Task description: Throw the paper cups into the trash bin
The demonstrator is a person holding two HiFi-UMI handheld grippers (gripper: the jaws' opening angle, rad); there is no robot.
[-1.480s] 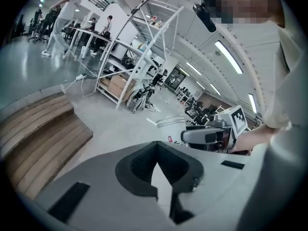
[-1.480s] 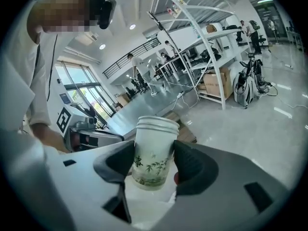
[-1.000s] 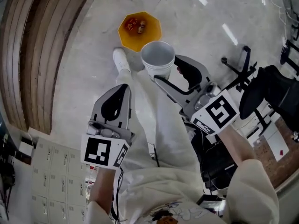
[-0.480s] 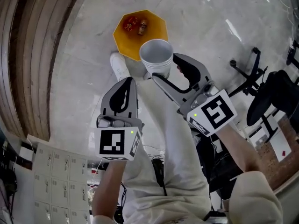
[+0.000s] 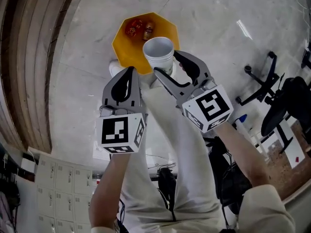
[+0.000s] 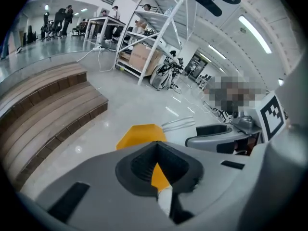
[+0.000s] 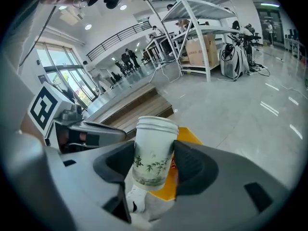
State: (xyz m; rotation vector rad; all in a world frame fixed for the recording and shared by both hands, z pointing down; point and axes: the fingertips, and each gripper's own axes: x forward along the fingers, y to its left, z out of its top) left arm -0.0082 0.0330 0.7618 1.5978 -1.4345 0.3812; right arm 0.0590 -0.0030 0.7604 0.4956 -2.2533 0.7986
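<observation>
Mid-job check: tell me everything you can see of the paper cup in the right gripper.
The paper cup is white with a rolled rim, a dark printed character and green bamboo leaves on its side. It stands upright, mouth up, and looks empty inside. The right gripper clamps its side walls between both jaws. In the head view it hangs over the near edge of the yellow trash bin.

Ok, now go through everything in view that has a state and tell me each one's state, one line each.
paper cup: upright, looks empty, clamped off the floor.
right hand-held gripper: shut on the paper cup.
left hand-held gripper: jaws together, nothing between them.
trash bin: open-topped, on the floor, with a few small items inside.
</observation>
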